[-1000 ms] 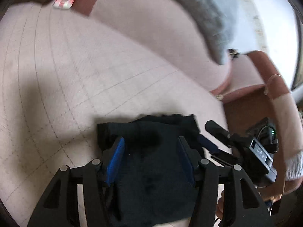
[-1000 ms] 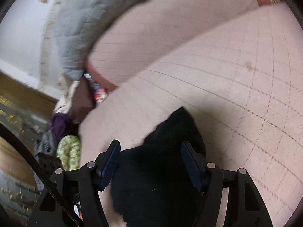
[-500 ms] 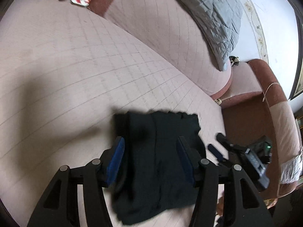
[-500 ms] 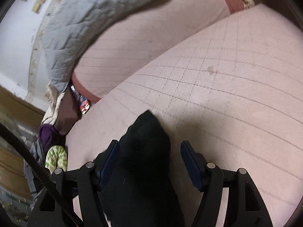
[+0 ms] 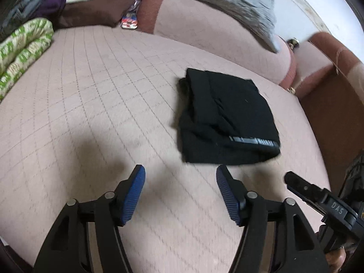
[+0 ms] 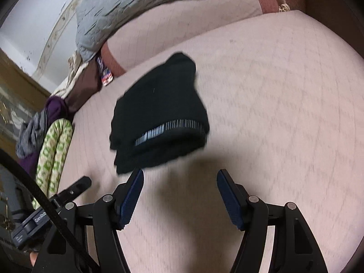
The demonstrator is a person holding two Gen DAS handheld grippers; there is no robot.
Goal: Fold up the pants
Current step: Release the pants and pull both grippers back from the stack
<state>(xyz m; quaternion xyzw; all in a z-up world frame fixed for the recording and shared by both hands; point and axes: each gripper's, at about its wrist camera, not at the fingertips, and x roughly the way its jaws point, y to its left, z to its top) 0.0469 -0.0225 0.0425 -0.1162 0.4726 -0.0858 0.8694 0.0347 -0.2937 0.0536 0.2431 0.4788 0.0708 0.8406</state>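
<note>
My left gripper is closest to me. Its two blue pads are spread wide and hold nothing. My right gripper is the same: wide open, with nothing between its pads. Both hang over the pink sofa seat, and I see their dark shadows on it. In the left view, my right gripper pokes in at the lower right edge.

Just past my fingertips lie the pants. They are black and folded into a small thick pile, flat on the seat. A gray striped band shows along the edge nearest me. In the right view, the pants sit just ahead of my left pad, not touching it.

Farther off to the left is a green and white cloth with purple and gray clothes beside it. At the back is the sofa's backrest, with a gray quilt draped over it. A small red, white and blue thing is stuck in the corner by the backrest.
</note>
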